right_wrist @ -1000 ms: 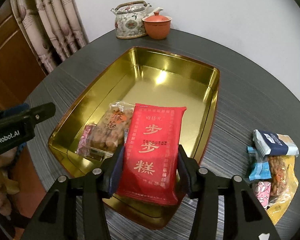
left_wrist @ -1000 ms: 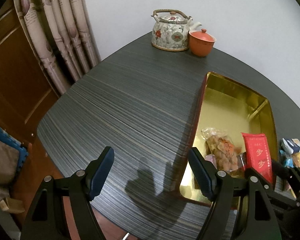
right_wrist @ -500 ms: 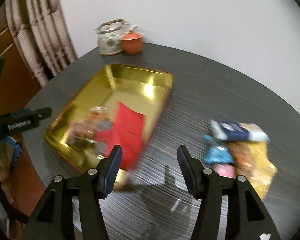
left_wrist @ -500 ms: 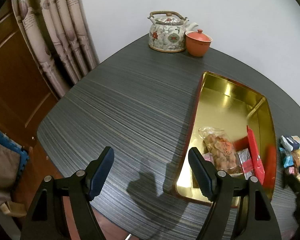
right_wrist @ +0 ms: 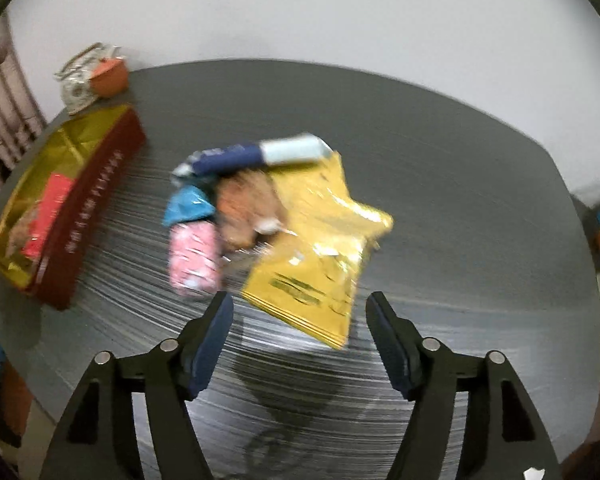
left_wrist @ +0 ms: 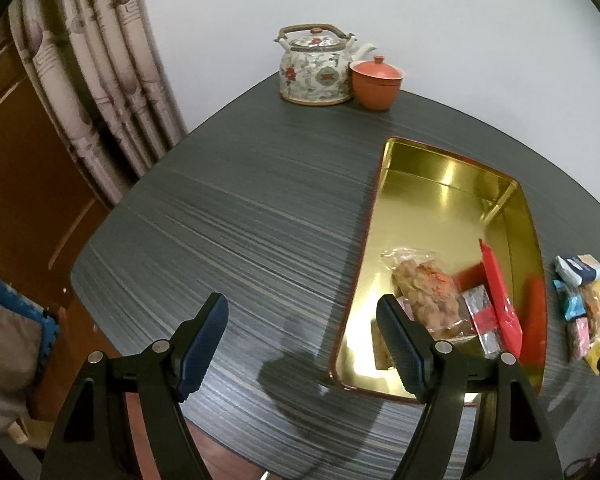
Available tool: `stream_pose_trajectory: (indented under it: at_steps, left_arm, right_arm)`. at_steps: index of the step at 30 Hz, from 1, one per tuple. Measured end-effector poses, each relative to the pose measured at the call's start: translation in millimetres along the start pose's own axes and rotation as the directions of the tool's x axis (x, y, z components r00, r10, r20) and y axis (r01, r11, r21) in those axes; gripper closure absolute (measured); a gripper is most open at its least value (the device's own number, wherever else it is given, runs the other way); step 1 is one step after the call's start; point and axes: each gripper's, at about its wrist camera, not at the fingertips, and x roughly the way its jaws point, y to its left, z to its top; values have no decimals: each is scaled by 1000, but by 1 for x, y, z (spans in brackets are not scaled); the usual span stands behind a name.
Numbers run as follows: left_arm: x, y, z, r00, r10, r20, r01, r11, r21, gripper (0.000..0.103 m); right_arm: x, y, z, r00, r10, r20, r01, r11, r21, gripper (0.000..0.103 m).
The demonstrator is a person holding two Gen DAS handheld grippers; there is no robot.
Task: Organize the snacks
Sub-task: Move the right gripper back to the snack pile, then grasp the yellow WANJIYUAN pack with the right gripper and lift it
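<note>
Both grippers, left gripper (left_wrist: 302, 338) and right gripper (right_wrist: 300, 338), wide open, empty; red packet (left_wrist: 500, 296) on edge lengthwise along tin (left_wrist: 440, 168).

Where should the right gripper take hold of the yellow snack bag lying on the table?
Grip the yellow bag at its near bottom corner, coming in low from the camera side. The right gripper is open and nearly lined up with it; that thin corner lies clear of the pink packet and the other snacks against its far-left side.
</note>
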Motion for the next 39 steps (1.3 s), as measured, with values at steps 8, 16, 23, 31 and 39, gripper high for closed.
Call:
stream_pose_trajectory:
  at_steps: [8,16,23,31,39]
  left_arm:
    - [1,0,-1,1000,-1,-4,1,1000,-2,26]
    - [2,-2,-1,1000,-3,-4,3,1000,5,26]
    - [3,-2,-1,1000,1,-8,-1,1000,5,26]
    - [5,-2,0,1000,-1,-12,1,1000,4,26]
    - [4,-2,0,1000,-12,-13,12,1000,10,26]
  right_arm:
    - [24,-5,5,999,-34,-8,34,998,46,27]
    - [37,-10,21,999,-33,3,32,993,116,23]
    - [48,-18,27,1000,-24,-2,24,983,180,20]
    - [43,-26,15,999,-54,-4,54,992,115,23]
    - [24,-53,-9,995,-92,-37,96,990,105,22]
